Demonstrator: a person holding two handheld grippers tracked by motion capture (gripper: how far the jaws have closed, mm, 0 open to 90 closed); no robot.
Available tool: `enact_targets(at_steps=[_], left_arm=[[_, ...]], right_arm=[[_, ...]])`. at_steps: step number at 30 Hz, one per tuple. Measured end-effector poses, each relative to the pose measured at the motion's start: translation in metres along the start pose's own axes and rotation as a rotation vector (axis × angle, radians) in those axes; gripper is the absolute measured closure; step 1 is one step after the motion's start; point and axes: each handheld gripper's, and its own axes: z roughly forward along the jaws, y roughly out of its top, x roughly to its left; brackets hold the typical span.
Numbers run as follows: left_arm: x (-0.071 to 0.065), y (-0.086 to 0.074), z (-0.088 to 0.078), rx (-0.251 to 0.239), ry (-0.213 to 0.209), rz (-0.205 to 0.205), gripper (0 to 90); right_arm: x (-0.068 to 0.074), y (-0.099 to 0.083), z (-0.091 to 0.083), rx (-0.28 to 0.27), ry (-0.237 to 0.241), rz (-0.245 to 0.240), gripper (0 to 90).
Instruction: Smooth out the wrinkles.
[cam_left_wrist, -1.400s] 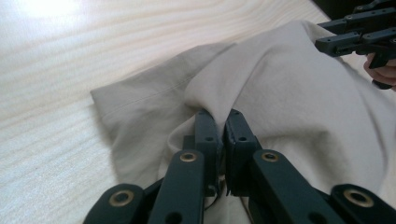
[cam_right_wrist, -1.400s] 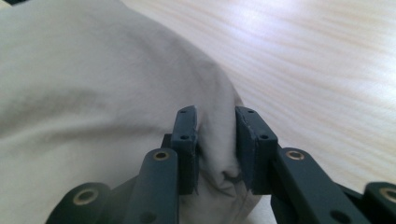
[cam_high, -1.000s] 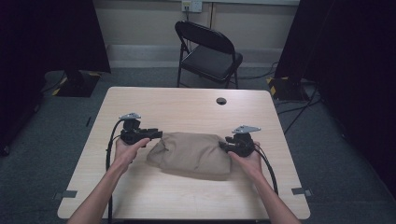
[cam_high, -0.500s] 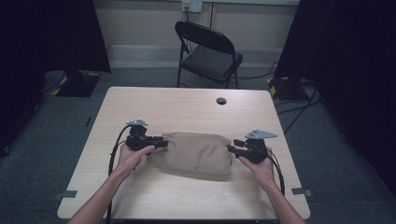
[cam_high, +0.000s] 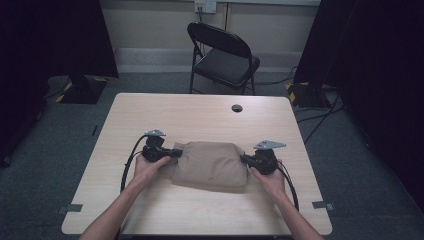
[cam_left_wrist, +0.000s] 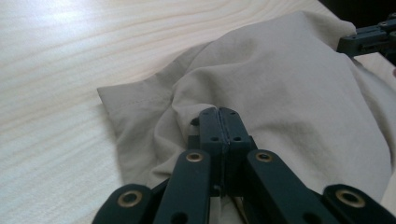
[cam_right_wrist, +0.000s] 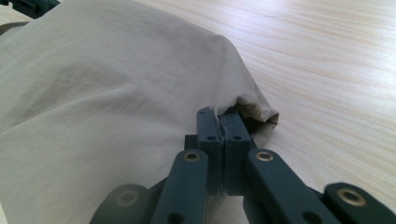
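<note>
On the table (cam_high: 165, 112), w/ the small dark hole (cam_high: 236, 108) near its far edge as landmark: a tan cloth (cam_high: 210, 164) lies bunched nearer the person than the hole, a bit left of it, roughly mid-table.

Left gripper (cam_high: 174, 152) sits at the cloth's left end, well left of the hole & nearer the person. Its jaws have just been closing; in the left gripper view they're pressed tight together (cam_left_wrist: 219, 122) w/ a fold of cloth (cam_left_wrist: 280, 84) pinched between the tips. Fabric puckers around the pinch; a flat hemmed corner lies on the wood to the left of it.

Right gripper (cam_high: 244, 159) is at the cloth's right end, almost straight toward the person from the hole, slightly right. Its jaws have also just been closing; right gripper view shows them clamped (cam_right_wrist: 219, 122) on the cloth's (cam_right_wrist: 102, 93) edge, where the fabric curls over the tips.

Both hands hold the grippers low, cables trailing back toward the person. Cloth rests on the table between the two grippers, puffed in the middle.

Beyond the hole, off the table's far side, a black folding chair (cam_high: 223, 57) stands on the floor.
</note>
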Motion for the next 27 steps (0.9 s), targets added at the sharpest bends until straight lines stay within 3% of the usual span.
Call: enact_targets(at_steps=[4,7,9,11,12,13,14,19,22,23,24,25,27], left_arm=[[-0.001,0.002,0.001,-0.003,0.028,0.015,90.0],[0.001,0.002,0.006,0.000,0.048,0.022,90.0],[0.004,0.002,0.009,-0.029,0.066,-0.010,89.9],[0.007,0.002,0.008,-0.027,0.070,-0.008,89.6],[0.009,0.002,0.007,-0.029,0.083,-0.008,84.6],[0.012,0.001,0.004,-0.036,0.096,-0.015,84.6],[0.017,0.002,-0.002,-0.061,0.083,-0.039,74.4],[0.017,0.003,-0.013,-0.090,0.086,-0.032,67.8],[0.011,0.008,-0.022,-0.150,0.073,-0.022,68.3],[0.004,0.015,-0.026,-0.151,0.035,0.024,72.8],[0.004,0.015,-0.026,-0.151,0.035,0.024,75.3],[0.000,0.019,-0.025,-0.145,0.012,0.051,75.3],[-0.009,0.025,-0.017,-0.127,0.004,0.088,74.7]], right_arm=[[-0.009,0.000,0.002,-0.004,-0.032,0.022,87.9],[-0.016,-0.003,0.008,0.031,-0.077,0.030,82.8],[-0.021,-0.005,0.011,0.048,-0.107,0.033,81.0],[-0.022,-0.006,0.011,0.054,-0.124,0.032,81.7],[-0.026,-0.008,0.010,0.073,-0.157,0.032,79.6],[-0.026,-0.008,0.010,0.073,-0.157,0.032,79.6],[-0.029,-0.010,0.007,0.067,-0.161,0.049,77.3],[-0.026,-0.004,-0.001,-0.004,-0.147,0.051,73.2],[-0.024,0.000,-0.010,-0.050,-0.156,0.053,71.3],[-0.022,0.005,-0.016,-0.088,-0.141,0.046,71.1],[-0.022,0.005,-0.016,-0.088,-0.141,0.046,71.1],[-0.021,0.009,-0.017,-0.095,-0.115,0.049,70.9],[-0.016,0.020,-0.010,-0.112,-0.066,0.031,70.6]])
